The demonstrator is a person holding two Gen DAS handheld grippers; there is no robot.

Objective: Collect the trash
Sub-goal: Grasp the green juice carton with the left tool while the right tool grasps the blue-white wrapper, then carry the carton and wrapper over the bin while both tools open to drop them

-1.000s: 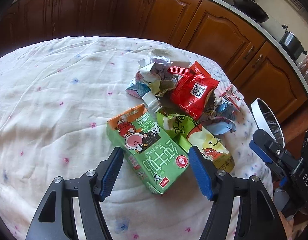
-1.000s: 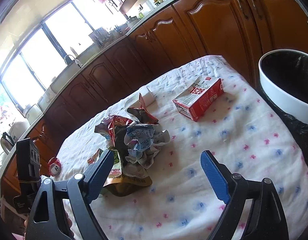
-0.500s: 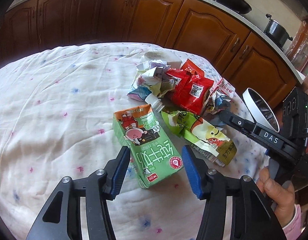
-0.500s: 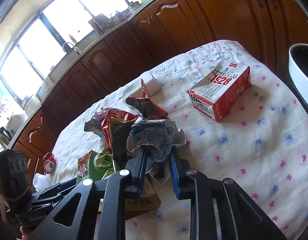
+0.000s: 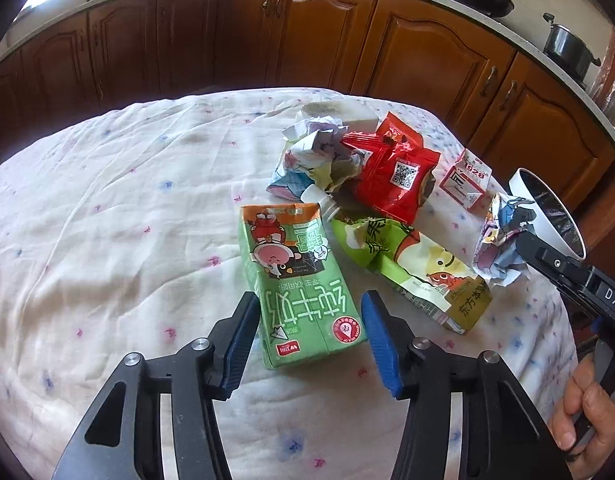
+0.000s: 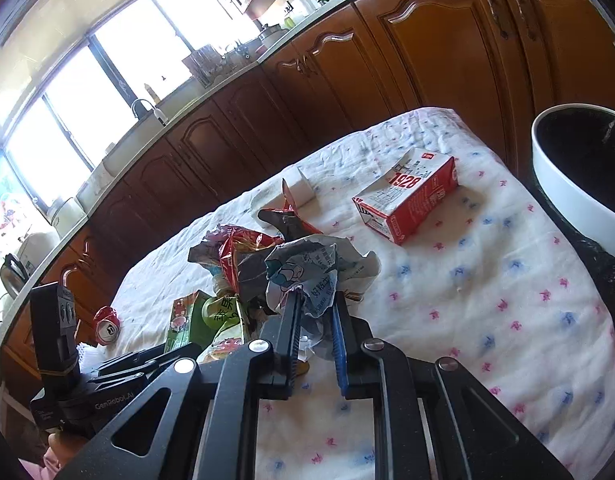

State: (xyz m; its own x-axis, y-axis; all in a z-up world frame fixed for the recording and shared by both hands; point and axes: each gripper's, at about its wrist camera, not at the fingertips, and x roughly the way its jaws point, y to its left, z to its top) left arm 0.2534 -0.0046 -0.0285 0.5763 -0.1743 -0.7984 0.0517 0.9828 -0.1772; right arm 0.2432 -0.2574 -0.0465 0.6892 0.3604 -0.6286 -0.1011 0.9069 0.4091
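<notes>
My left gripper (image 5: 309,320) straddles the near end of a green milk carton (image 5: 295,284) lying on the cloth; its blue pads stand at the carton's sides, and contact is not clear. My right gripper (image 6: 315,304) is shut on a crumpled paper wrapper (image 6: 307,268), which also shows in the left wrist view (image 5: 501,240), lifted beside the white trash bin (image 5: 555,212). A red snack bag (image 5: 395,172), a green-yellow pouch (image 5: 415,264), another crumpled wrapper (image 5: 311,156) and a red-white 1928 carton (image 6: 407,196) lie on the table.
The table has a white cloth with small pink and blue marks (image 5: 107,220). The bin's rim (image 6: 563,184) sits at the table's right edge. A crushed red can (image 6: 106,322) lies at the far left edge. Brown kitchen cabinets (image 5: 307,40) surround the table.
My right gripper closed on the crumpled wrapper and lifted it toward the bin. My left gripper moved forward over the green carton's end and its jaws narrowed.
</notes>
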